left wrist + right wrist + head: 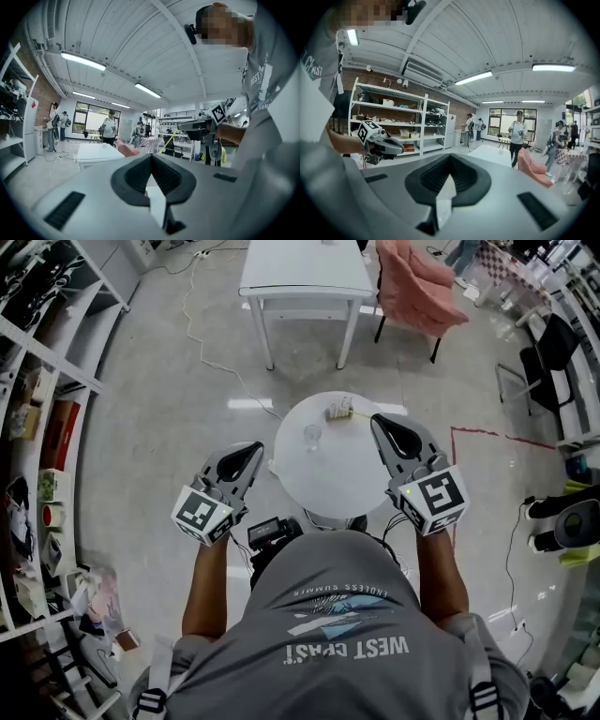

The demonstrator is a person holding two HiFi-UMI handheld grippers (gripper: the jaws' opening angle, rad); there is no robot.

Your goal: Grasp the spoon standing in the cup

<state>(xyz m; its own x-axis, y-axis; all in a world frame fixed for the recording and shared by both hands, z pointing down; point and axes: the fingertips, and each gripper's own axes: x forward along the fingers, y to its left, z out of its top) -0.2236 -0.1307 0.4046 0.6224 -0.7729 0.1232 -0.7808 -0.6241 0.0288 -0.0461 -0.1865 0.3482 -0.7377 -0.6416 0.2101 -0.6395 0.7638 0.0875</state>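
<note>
Holds left gripper and right gripper, both closed on nothing, either side of glass cup on round table; cannot discern spoon.

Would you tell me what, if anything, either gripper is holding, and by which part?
Nothing is held: the left gripper and right gripper each have jaws shut together, empty.
</note>
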